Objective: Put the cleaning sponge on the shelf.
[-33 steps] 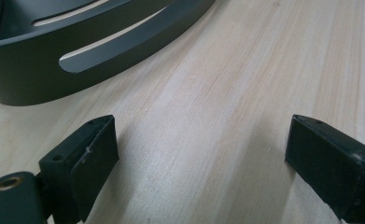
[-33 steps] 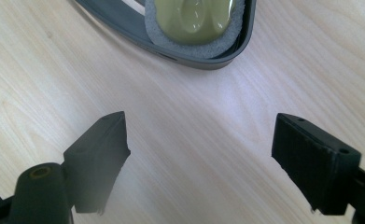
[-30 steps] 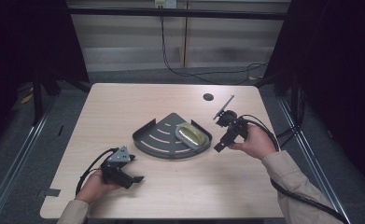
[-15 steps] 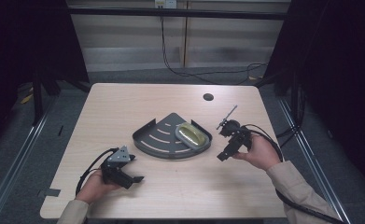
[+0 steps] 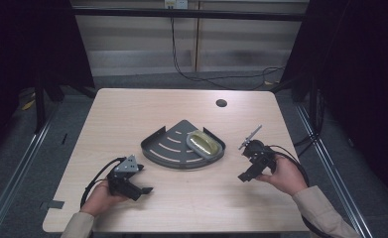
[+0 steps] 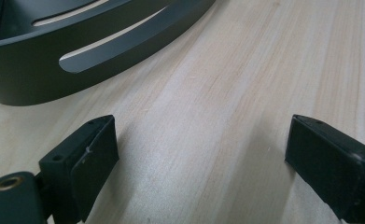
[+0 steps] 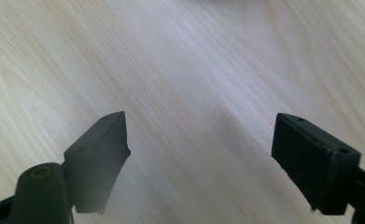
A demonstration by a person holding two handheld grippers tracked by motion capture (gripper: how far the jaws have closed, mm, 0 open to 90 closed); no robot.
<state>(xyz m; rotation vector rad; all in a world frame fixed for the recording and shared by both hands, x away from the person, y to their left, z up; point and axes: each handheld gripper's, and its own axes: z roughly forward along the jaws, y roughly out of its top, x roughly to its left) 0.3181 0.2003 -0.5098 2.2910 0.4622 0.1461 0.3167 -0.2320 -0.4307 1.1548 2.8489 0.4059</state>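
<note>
A dark grey, fan-shaped plastic tray (image 5: 169,144) with slotted floor sits near the middle of the pale wooden bench (image 5: 132,109). A pale yellow-green oval object (image 5: 204,143) lies inside it, against the right-hand rim. The left gripper (image 5: 141,183) rests low on the bench in the person's left hand (image 5: 99,198), just in front of the tray's near-left edge, its jaws spread wide with only bare wood between them. The right gripper (image 5: 246,166), held in the right hand (image 5: 286,176), is right of the tray and apart from it, jaws likewise wide and empty. A small dark round hole (image 5: 221,103) marks the bench's far side.
</note>
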